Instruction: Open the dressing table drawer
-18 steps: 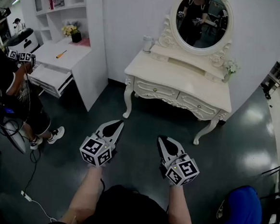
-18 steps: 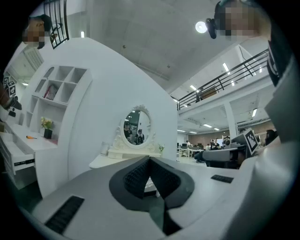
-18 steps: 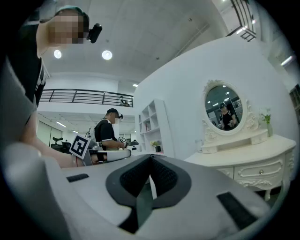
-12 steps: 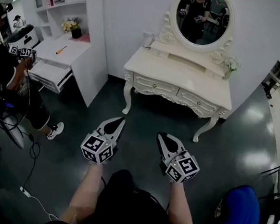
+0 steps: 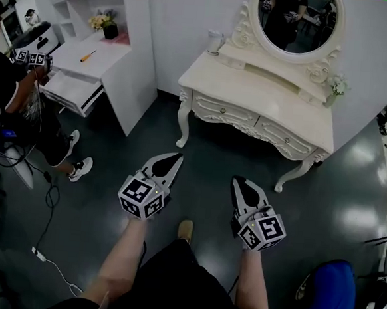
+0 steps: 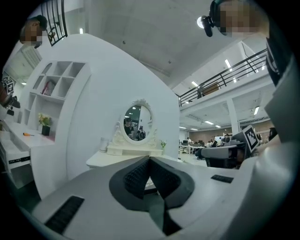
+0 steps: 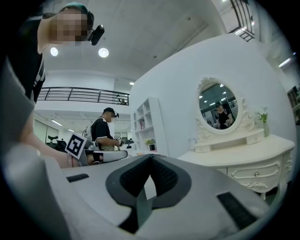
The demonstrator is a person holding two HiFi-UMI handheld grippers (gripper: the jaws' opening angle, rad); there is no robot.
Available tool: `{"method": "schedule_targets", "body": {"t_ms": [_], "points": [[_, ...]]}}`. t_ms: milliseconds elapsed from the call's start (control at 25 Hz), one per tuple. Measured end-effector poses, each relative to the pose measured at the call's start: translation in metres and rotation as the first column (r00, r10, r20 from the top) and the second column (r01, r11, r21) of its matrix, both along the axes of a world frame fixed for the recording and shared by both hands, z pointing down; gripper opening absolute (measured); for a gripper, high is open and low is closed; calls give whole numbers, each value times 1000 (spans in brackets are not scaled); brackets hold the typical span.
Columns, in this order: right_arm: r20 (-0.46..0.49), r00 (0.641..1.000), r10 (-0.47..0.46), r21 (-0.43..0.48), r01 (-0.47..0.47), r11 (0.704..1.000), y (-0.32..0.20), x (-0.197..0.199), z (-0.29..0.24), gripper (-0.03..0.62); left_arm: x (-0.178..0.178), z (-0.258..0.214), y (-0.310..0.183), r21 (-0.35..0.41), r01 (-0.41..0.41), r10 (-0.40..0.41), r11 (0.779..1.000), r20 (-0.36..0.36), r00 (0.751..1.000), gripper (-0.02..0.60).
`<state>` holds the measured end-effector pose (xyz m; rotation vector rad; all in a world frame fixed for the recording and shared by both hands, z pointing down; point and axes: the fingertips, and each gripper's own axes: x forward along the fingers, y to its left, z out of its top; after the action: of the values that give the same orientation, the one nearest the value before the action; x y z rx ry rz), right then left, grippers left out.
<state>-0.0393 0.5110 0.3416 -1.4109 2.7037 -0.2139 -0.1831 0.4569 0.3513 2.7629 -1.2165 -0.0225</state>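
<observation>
We note the table (image 5: 264, 99) against the wall (image 5: 190, 23), its two front drawers (image 5: 220, 110) closed. The left tongs (image 5: 174, 160) and right tongs (image 5: 240, 183) hang level over the floor (image 5: 207, 148), well short of the table, each pressed tip to tip, holding nothing.

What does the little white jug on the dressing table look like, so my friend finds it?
Find the cream dressing table with the big oval mirror. The jug stands at the tabletop's back left corner, beside the mirror's carved frame. It is plain and white, unlike the small flower bunch at the opposite end.
</observation>
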Motion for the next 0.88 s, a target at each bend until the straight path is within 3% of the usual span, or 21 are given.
{"method": "schedule_targets", "body": {"t_ms": [880], "points": [[7,997,71,-16,-71,997,-183,22,2,6,19,3,-190,-5,-44,44,999,-23,999,14]]}}
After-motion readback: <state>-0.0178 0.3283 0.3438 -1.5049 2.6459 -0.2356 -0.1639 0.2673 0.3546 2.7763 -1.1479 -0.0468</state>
